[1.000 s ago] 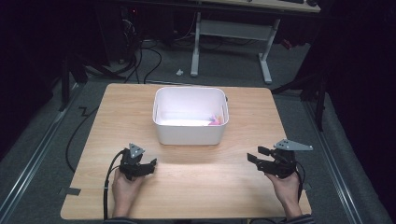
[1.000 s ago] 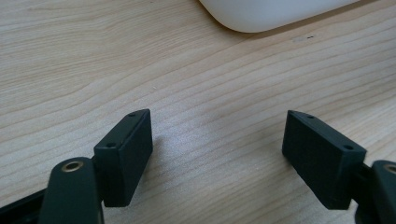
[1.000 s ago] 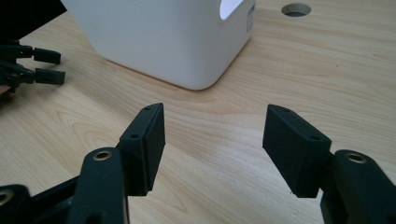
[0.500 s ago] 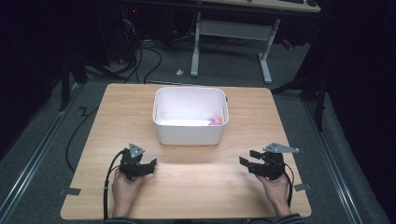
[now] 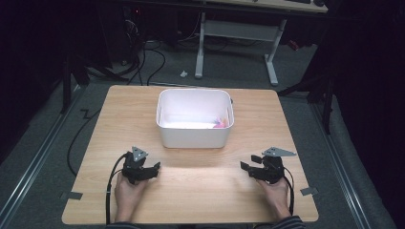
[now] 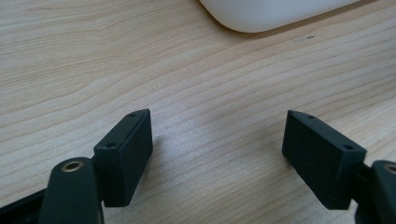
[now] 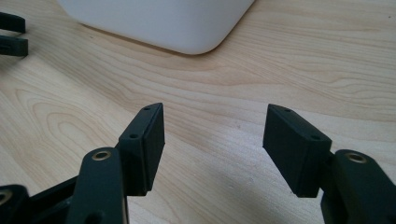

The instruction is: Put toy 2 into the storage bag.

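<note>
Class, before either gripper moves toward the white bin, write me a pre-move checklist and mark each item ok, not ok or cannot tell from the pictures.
1. Left gripper open and holding nothing: ok; its own view shows bare wood between the jaws.
2. Right gripper open and holding nothing: ok.
3. White bin upright, within the table edges: ok.
4. Path from each gripper to the bin free of obstacles: ok; bare wood lies between.
5. What lies in the bin: cannot tell; a pink item shows near the right wall, too small to identify.
</note>
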`<action>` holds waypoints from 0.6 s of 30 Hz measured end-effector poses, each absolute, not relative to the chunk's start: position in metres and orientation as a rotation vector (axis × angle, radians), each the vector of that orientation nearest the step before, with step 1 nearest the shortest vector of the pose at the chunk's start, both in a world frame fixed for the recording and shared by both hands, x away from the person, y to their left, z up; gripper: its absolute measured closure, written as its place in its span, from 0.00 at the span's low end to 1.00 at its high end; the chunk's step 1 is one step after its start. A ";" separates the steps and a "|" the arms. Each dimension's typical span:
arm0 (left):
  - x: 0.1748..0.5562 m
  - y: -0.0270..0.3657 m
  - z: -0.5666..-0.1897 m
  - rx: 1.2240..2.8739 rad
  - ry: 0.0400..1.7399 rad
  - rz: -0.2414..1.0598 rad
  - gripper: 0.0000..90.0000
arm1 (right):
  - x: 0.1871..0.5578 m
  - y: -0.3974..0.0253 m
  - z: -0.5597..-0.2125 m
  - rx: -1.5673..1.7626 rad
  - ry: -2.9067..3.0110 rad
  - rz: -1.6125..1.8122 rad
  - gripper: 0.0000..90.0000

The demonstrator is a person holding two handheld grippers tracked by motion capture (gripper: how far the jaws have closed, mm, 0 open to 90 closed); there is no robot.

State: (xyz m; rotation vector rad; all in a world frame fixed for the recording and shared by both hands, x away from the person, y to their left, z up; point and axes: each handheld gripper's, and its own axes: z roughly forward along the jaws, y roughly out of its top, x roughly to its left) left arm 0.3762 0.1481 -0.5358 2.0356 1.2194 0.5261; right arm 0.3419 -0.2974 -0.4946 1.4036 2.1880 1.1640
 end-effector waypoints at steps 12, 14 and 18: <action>0.376 0.148 -0.536 2.036 1.219 0.526 0.27 | 0.349 -0.291 -0.513 1.419 2.201 1.099 0.43; 0.376 0.148 -0.536 2.035 1.219 0.526 0.27 | 0.350 -0.289 -0.516 1.411 2.205 1.090 0.43; 0.376 0.148 -0.536 2.036 1.219 0.526 0.27 | 0.351 -0.287 -0.520 1.409 2.210 1.066 0.43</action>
